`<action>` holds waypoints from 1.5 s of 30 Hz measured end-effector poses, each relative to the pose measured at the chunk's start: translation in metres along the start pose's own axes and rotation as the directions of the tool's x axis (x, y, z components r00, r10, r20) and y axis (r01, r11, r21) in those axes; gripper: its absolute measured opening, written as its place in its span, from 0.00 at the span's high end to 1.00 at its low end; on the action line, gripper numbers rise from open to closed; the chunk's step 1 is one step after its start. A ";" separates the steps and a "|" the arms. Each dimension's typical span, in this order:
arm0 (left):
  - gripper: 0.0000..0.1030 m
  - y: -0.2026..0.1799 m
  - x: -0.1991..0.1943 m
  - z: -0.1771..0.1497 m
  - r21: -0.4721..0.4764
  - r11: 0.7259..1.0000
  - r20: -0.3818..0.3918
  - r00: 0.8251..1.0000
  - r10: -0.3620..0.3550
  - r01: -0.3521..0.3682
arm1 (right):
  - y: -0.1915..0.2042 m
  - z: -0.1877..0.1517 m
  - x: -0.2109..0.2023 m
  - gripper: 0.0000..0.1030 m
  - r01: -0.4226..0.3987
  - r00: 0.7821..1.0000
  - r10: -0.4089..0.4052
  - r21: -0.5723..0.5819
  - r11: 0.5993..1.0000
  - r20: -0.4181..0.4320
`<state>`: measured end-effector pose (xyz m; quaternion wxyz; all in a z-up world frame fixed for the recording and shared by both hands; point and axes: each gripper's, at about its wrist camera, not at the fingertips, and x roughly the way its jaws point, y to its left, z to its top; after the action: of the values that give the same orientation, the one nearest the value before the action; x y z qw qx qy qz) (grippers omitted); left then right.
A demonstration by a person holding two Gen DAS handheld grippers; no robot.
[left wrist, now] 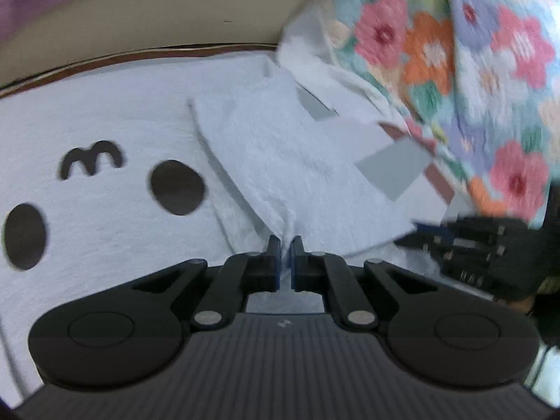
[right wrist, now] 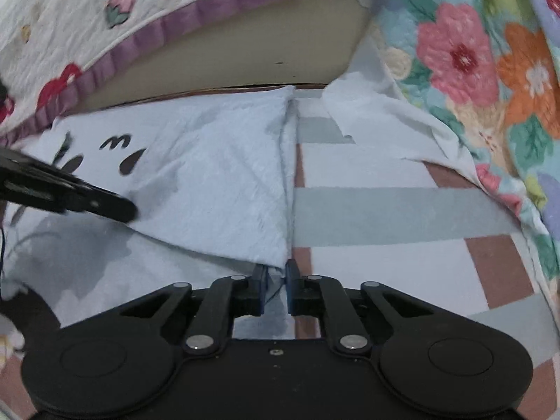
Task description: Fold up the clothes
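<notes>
A pale blue garment (left wrist: 105, 133) with a black face print lies flat on the bed. A folded flap of it (left wrist: 280, 161) runs toward my left gripper (left wrist: 286, 243), which is shut on the flap's edge. In the right wrist view the same garment (right wrist: 217, 175) has its flap folded over, and my right gripper (right wrist: 274, 273) is shut on the flap's near corner. The left gripper (right wrist: 105, 206) shows at the left of the right wrist view; the right gripper (left wrist: 455, 241) shows at the right of the left wrist view.
A checked bedsheet (right wrist: 385, 210) of grey, white and brown squares lies under the garment. A floral quilt (right wrist: 472, 70) is heaped at the right with a white cloth (right wrist: 385, 115) under it. A strawberry-print quilt with a purple border (right wrist: 105, 17) hangs behind, over a beige wall (right wrist: 245, 45).
</notes>
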<state>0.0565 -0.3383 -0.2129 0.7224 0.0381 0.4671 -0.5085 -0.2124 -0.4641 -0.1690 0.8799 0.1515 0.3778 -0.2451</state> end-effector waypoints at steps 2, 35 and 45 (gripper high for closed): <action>0.95 0.011 -0.002 0.001 -0.041 0.999 -0.014 1.000 -0.017 0.017 | -0.001 0.000 0.002 0.90 0.008 1.000 -0.008 0.008 1.000 -0.008; 0.59 0.071 -0.116 -0.022 -0.216 0.933 -0.037 0.958 0.286 -0.287 | -0.053 -0.007 0.010 0.45 -0.241 0.959 0.285 0.520 0.819 -0.005; 0.58 0.101 -0.111 -0.033 -0.221 0.967 0.098 0.984 0.152 -0.127 | -0.077 -0.025 0.028 0.40 -0.342 0.901 0.416 0.793 0.505 0.123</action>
<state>0.1081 -0.1954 -0.1944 0.7818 -0.0361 0.4730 -0.4046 -0.2526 -0.5256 -0.2127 0.7326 0.6172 0.2212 -0.1828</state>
